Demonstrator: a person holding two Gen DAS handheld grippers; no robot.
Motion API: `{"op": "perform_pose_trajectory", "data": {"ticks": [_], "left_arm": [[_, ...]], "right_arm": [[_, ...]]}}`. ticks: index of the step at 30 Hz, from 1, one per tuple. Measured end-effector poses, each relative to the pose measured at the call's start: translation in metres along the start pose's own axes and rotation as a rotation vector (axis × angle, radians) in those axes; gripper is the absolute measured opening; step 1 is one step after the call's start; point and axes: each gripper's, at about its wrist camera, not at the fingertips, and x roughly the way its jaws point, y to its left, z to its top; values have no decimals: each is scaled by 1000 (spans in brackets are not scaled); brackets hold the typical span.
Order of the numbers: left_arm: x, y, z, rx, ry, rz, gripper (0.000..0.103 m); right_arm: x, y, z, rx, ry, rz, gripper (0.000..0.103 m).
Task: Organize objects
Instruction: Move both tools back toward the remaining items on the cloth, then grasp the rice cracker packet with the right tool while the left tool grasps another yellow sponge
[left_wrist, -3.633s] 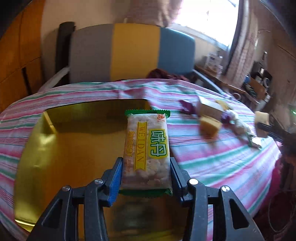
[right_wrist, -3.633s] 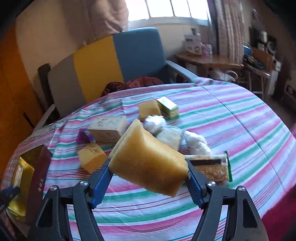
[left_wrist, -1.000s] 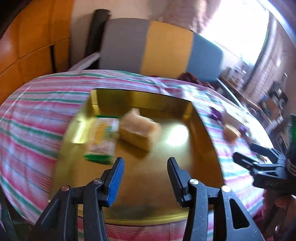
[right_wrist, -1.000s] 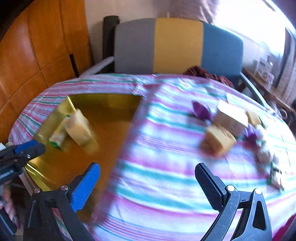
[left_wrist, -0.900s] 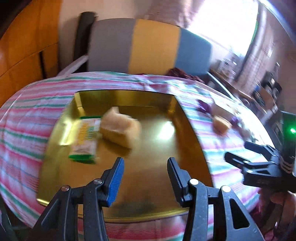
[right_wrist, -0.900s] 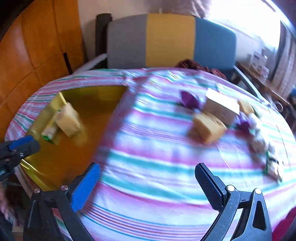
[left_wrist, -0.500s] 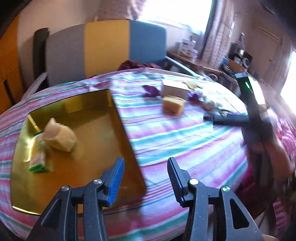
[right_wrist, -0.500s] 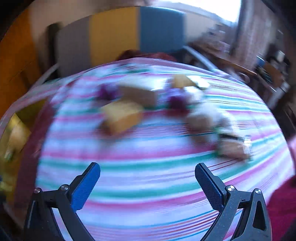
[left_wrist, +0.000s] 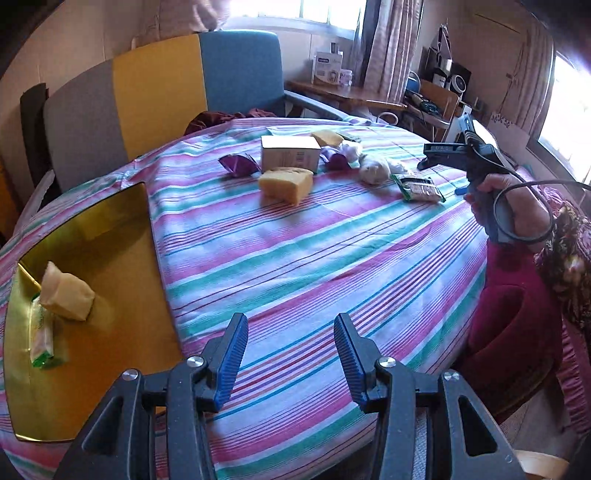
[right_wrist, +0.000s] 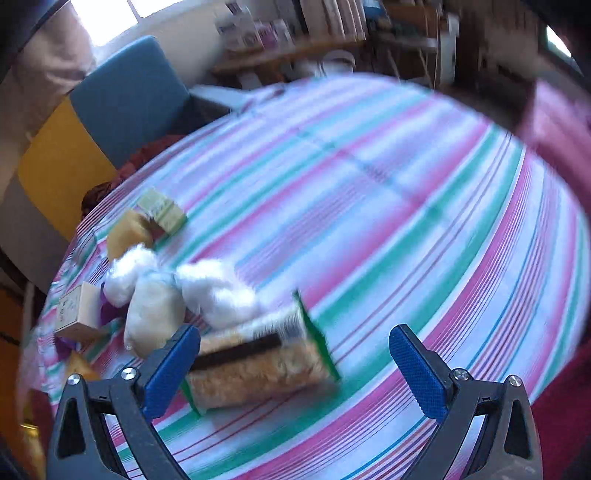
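- While the gold tray (left_wrist: 110, 229) at the far left already holds a wrapped yellow cake (left_wrist: 66, 295) lying against a green-edged snack packet (left_wrist: 40, 332), the rest of the sorting waits out on the striped tablecloth (left_wrist: 314, 258).
- Over the cloth just right of the tray, the left gripper (left_wrist: 290, 354) hangs with its jaws a narrow gap apart and nothing between them; it looks best kept clear of the tray's right edge until it has a target.
- Farther in, near the table's middle, sit a purple wrapper (left_wrist: 238, 164), a cardboard box (left_wrist: 290, 153) and a yellow sponge block (left_wrist: 286, 184) just in front of the box, with white-wrapped sweets (left_wrist: 375, 170) to their right.
- Nearest the right hand lies a green-ended cracker packet (right_wrist: 255, 365), flat on the cloth and touching the pale wrapped bun (right_wrist: 153, 314) on its left.
- Above it, the right gripper (right_wrist: 295, 369) stands with jaws wide and empty; its left pad overlaps the packet's left end, while the right pad is well clear.
- I judge this the approach to that packet: shift left so both pads straddle it across the short side.
- Because the view is blurred, settling before closing seems wise, and the bun should stay outside the jaws.
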Motion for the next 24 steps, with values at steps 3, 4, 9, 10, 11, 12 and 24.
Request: {"op": "perform_pose_trajectory", "data": {"ticks": [3, 4, 9, 10, 11, 12, 24], "left_arm": [[8, -2, 3, -24, 11, 5, 49], [8, -2, 4, -32, 13, 5, 49], [9, -4, 7, -23, 9, 34, 49], [10, -4, 7, -26, 10, 41, 49], [11, -4, 8, -31, 11, 43, 49], [13, -4, 8, -38, 16, 43, 49], [27, -6, 17, -40, 50, 68, 49]], "right_arm": [[10, 13, -13, -21, 108, 102, 103], [8, 25, -18, -80, 121, 131, 103], [-13, 72, -39, -249, 122, 411, 103], [-17, 79, -40, -302, 85, 347, 103], [-18, 84, -42, -346, 57, 288, 103], [-16, 89, -41, -388, 37, 235, 103], [15, 157, -54, -709, 4, 174, 103]]}}
